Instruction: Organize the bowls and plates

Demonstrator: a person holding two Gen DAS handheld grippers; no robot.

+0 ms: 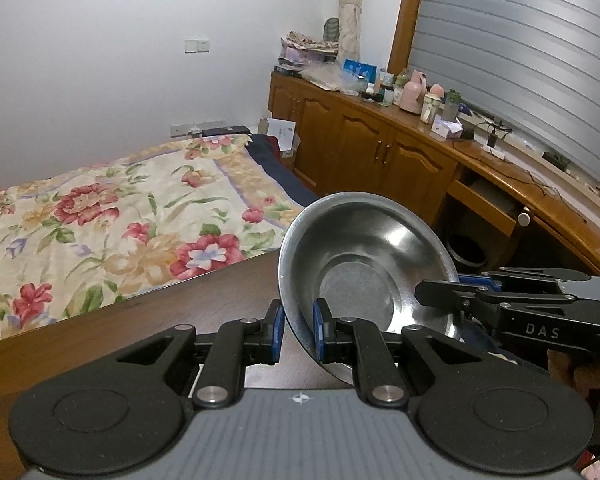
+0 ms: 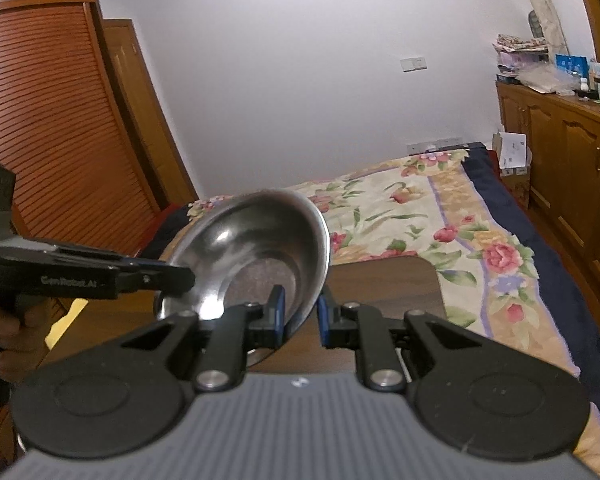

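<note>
Bed (image 1: 112,216) w/ floral quilt, soft & wrinkled, fills the room behind the dark wood-grain table (image 1: 172,320). Long wooden cabinet (image 1: 364,140) w/ arched panel doors runs along the far side, its top cluttered w/ bottles and a pink jug (image 1: 414,92); one drawer sticks out. Slatted wardrobe (image 2: 56,132) stands opposite.

Steel bowl (image 1: 364,264), round, shiny, flat-bottomed, is tilted on edge above the table, held betw. both tools. Left gripper (image 1: 298,330) has blue pads clamped on the near rim wall, one pad inside, one outside. Right gripper (image 2: 300,314) is clamped the same way on the opposite rim.
</note>
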